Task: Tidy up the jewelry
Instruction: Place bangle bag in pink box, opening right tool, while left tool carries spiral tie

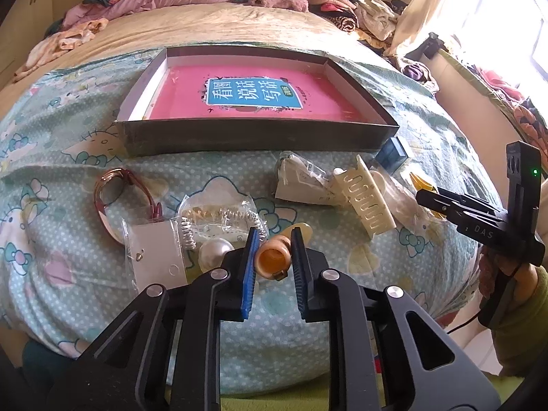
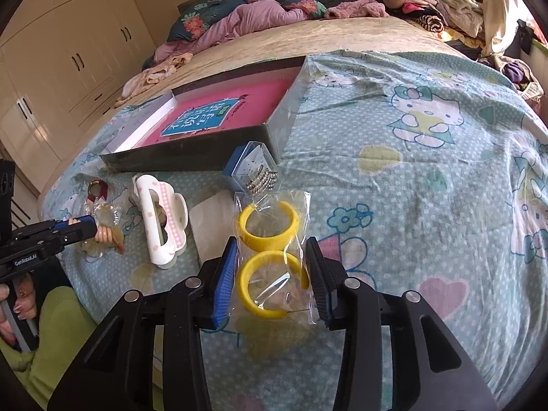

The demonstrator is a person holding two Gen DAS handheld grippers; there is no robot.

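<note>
My left gripper (image 1: 274,245) is shut on a small amber coil hair tie (image 1: 272,260), with both blue pads pressing its sides just above the bedspread. From the right wrist view the left gripper (image 2: 87,225) comes in from the left with the peach-coloured coil (image 2: 104,234) at its tips. My right gripper (image 2: 272,257) is shut on a clear bag of two yellow hoops (image 2: 263,284); its pads touch the nearer hoop's sides. In the left wrist view the right gripper (image 1: 426,196) reaches in from the right, with the yellow hoops (image 1: 420,182) under its tips. A dark open box (image 1: 257,138) holding a pink book lies behind.
On the Hello Kitty bedspread lie a red-strapped watch (image 1: 116,185), a bagged white earring card (image 1: 157,250), a pearl (image 1: 215,251), a bagged silver coil (image 1: 222,219), a cream hair claw (image 1: 364,202) and a blue case (image 1: 394,152). Clothes are piled at the bed's far end.
</note>
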